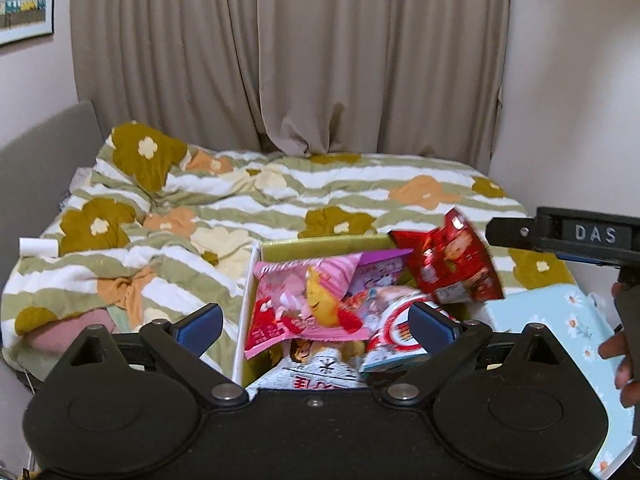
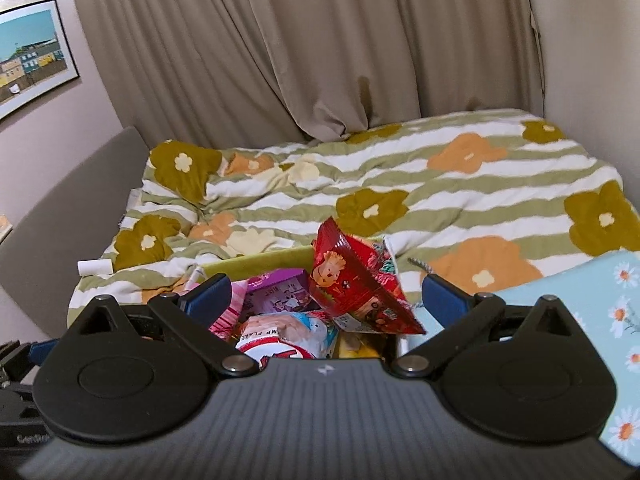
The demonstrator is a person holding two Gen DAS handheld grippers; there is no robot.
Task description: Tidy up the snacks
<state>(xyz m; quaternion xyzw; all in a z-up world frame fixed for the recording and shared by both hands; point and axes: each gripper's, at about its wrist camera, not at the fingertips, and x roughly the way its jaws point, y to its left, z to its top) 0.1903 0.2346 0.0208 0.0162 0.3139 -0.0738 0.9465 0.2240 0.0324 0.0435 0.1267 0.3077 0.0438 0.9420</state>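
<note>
Beige curtains (image 1: 288,52) hang across the wall far ahead of both grippers, and a framed picture (image 2: 28,56) sits on the wall up to the left. Below them a quilt (image 1: 248,200) with green and white stripes and big mustard and orange flowers covers the bed, spreading from just beyond the fingertips back to the curtains. A pale blue cloth with daisies (image 2: 600,320) lies off to the right of the right gripper.

Straight ahead of both grippers, close under the fingers, stands an open box (image 1: 316,249) with a yellow-green inner wall and a white side, set on the quilt. It is crowded with snack bags: a pink bag (image 1: 296,300) with a yellow cartoon figure on the left, a purple packet (image 1: 380,270) behind it, a white and red bag (image 1: 394,332) near the front, and a grey printed one (image 1: 316,376) lowest.

A red bag (image 2: 360,284) with a cartoon face is tilted over the box's far right corner, blurred; I cannot tell whether it rests on the others or is in the air.

The right gripper (image 2: 324,300) has its blue-padded jaws spread wide, with the red bag between and beyond them but touched by neither pad. The left gripper (image 1: 316,326) also stands wide open, holding nothing, over the near end of the box. A small white roll (image 1: 38,247) lies on the quilt far to the left.
</note>
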